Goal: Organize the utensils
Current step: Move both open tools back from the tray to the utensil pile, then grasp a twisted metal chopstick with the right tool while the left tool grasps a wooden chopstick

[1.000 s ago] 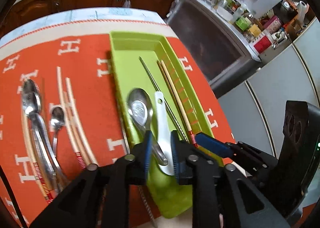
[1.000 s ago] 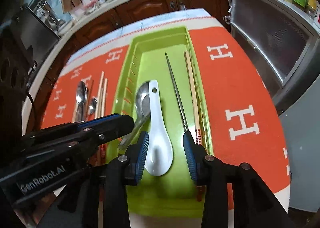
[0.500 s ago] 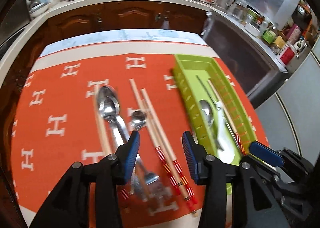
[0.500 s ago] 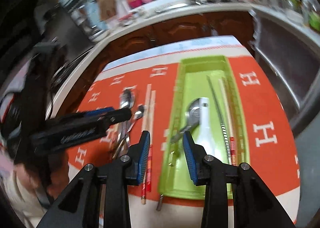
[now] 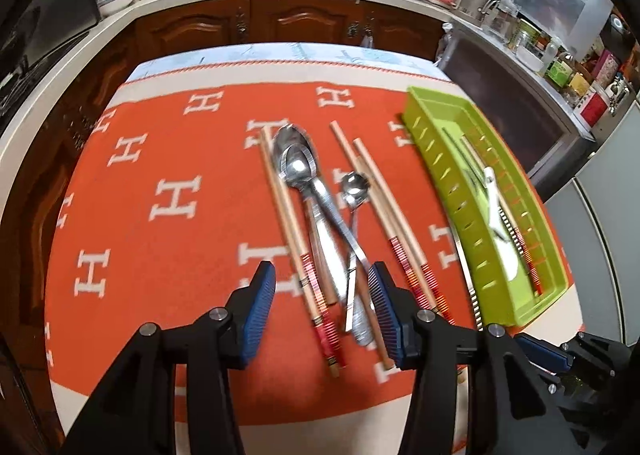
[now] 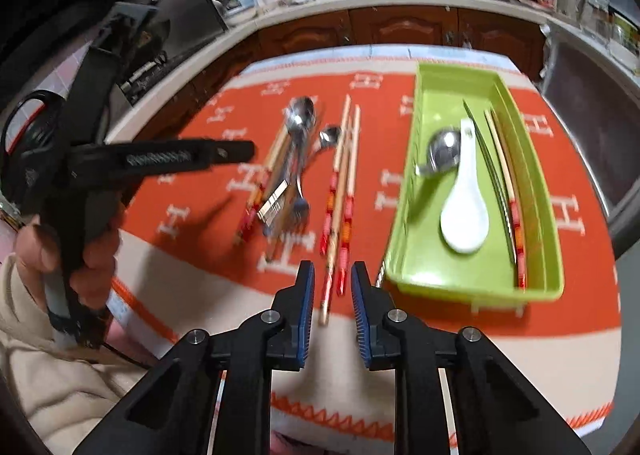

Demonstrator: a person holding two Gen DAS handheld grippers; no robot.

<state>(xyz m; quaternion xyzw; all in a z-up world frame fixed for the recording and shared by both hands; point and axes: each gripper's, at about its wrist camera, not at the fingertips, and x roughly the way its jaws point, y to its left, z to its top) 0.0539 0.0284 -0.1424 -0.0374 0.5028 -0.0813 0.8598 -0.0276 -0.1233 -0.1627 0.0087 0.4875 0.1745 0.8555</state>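
Both grippers empty, nothing grasped.
Left gripper (image 5: 322,305) jaws opening above spoon handles (image 5: 332,251) and chopsticks (image 5: 308,271); right gripper (image 6: 331,311) jaws closing, nothing seen pinched.

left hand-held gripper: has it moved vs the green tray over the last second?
Yes. The left hand-held gripper, jaws opening and empty, has left the green tray, which now sits to its right, and hovers over the loose spoons and chopsticks on the orange cloth.

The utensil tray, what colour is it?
Lime green; the utensil tray shows best in the right wrist view.
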